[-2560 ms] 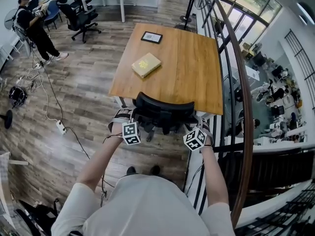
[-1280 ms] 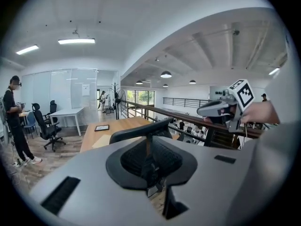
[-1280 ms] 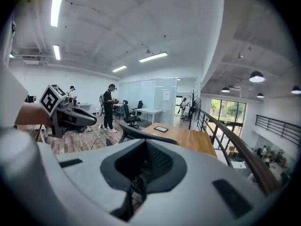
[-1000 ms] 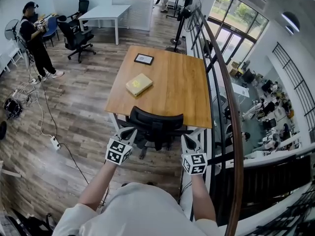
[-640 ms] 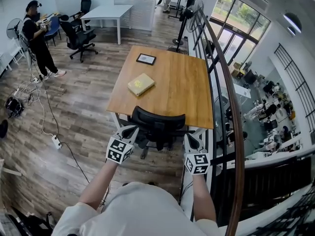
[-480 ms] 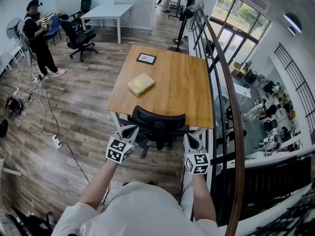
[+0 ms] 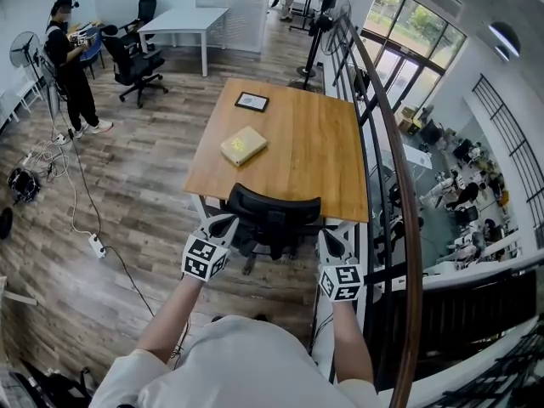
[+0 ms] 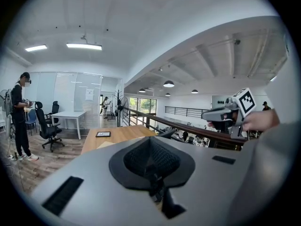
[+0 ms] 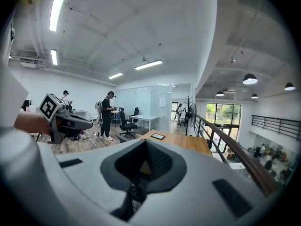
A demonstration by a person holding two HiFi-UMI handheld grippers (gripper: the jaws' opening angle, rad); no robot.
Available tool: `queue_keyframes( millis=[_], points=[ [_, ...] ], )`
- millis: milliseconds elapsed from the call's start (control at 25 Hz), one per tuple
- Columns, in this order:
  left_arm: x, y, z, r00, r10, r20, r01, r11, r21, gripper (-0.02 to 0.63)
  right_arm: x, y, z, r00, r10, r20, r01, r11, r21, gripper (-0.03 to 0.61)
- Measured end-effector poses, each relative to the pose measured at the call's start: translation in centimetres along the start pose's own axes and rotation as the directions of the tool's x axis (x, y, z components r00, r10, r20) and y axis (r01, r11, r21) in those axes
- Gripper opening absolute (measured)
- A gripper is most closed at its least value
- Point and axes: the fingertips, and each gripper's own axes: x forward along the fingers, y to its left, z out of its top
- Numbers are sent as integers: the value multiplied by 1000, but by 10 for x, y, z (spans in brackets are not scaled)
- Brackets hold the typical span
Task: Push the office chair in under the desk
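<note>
While both claws are held low ahead of the person, the left claw (image 7: pixel 224 223) and the right claw (image 7: pixel 326 238) are seen closed, pads together, with nothing gripped in either. Just beyond them, straight ahead and between the two, the black mesh-backed office chair (image 7: pixel 274 207) is found. Its backrest lies crosswise, parallel to the near edge of the rectangular wooden bench (image 7: pixel 316 155). The seat is judged already tucked under that edge, with the backrest close against it, so the task is taken as done or nearly so. The left claw is set just beside the backrest's left end; contact cannot be told. The right claw is near the right end. Any last push would be directed away from the person, along the bench's long axis, with both claws about equally placed. Little room is left: the dark metal railing (image 7: pixel 399 185) runs close along the right, while open wood-plank floor (image 7: pixel 136 194) lies to the left. Further on the bench top, a flat yellow book (image 7: pixel 243 145) and a small black-framed tablet (image 7: pixel 252 102) are lying, well apart from the chair.
</note>
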Motion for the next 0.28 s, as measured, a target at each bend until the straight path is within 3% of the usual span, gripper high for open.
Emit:
queue_keyframes(
  millis=[280],
  points=[
    [0,3,-1,1000,-4,7,4,1000,-2,-6,2,2,-1,1000,-3,-2,3,1000,-5,2]
  ],
)
